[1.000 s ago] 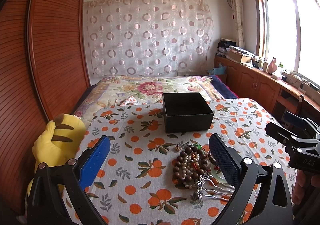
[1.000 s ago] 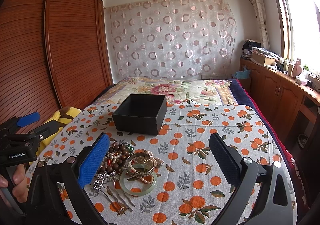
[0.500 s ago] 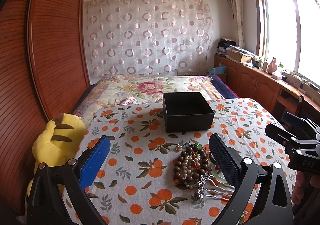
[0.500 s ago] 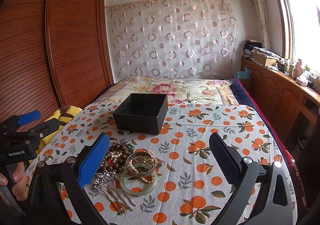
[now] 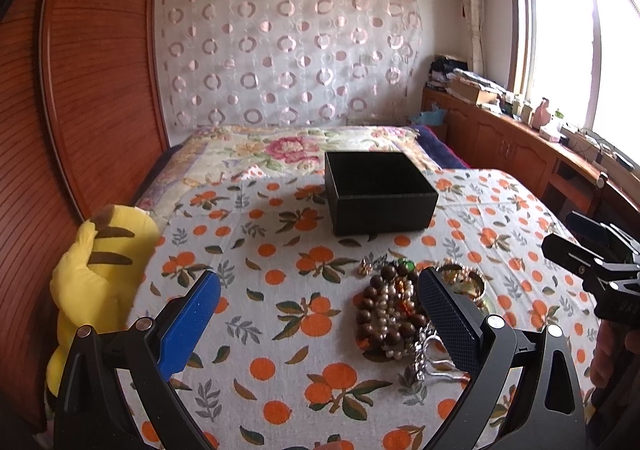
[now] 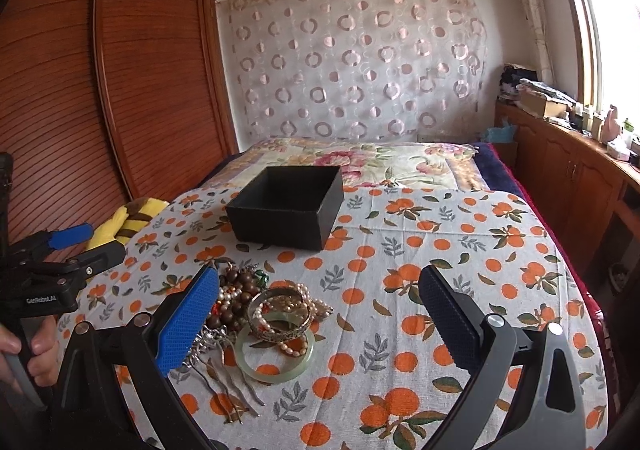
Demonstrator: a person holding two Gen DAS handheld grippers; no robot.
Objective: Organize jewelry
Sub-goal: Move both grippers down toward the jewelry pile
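jewelry pile (image 6: 260, 314): at 9 o'clock of the right tongs (image 6: 320, 314) — spread, holding nothing
left tongs (image 5: 320, 314): spread, pile at 3 o'clock
black box (image 6: 286, 201): open, nothing visible inside

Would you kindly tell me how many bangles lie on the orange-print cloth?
2: a pale green jade bangle flat on the cloth, and an ornate metal bangle resting on its far edge. Others may hide under the beads.

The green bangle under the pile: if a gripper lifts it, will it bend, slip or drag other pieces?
The green bangle looks like a stiff polished ring, so probably rigid, slippery and breakable. A pearl string lies across it, so lifting may drag that along.
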